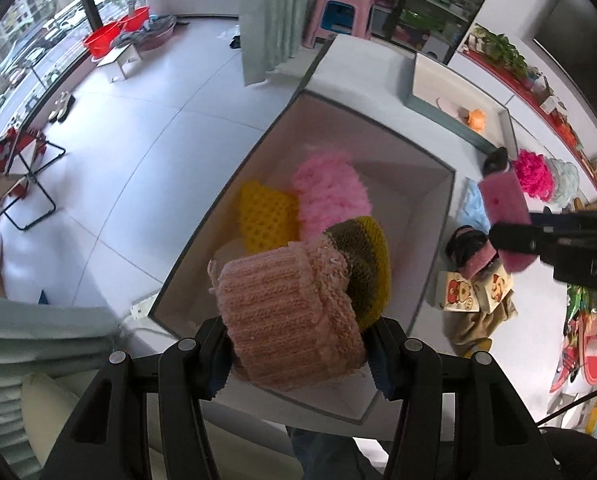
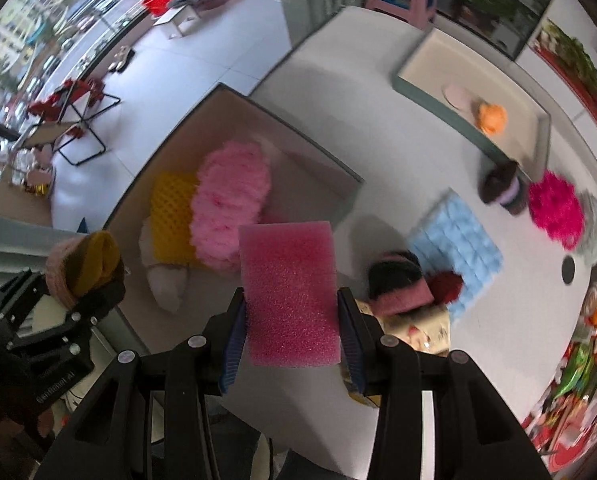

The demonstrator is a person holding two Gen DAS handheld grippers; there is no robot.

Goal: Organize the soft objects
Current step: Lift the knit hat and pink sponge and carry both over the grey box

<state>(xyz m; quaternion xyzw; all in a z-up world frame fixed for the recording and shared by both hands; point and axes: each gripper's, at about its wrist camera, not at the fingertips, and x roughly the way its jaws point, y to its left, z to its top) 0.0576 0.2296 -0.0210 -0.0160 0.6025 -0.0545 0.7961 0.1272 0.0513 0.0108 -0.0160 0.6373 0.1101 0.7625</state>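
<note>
My left gripper point(image 1: 298, 356) is shut on a pink knitted hat point(image 1: 286, 312) with an olive and yellow lining. It hangs over the near corner of a large open box point(image 1: 378, 120). In the box lie a fluffy pink item point(image 1: 330, 192) and a yellow mesh foam piece point(image 1: 264, 216). My right gripper point(image 2: 292, 336) is shut on a pink foam sponge point(image 2: 290, 292), held above the table by the box's right wall point(image 2: 290, 124). The left gripper point(image 2: 86, 280) with the hat shows at the lower left of the right wrist view.
On the white table point(image 2: 378, 120) lie a blue quilted pad point(image 2: 458, 248), a magenta pom-pom point(image 2: 554, 208), a dark plush piece point(image 2: 502, 188), a black and red soft item point(image 2: 402, 276) and cartoon-printed boxes point(image 1: 458, 292). A shallow tray point(image 2: 430, 96) at the back holds an orange ball point(image 2: 492, 118).
</note>
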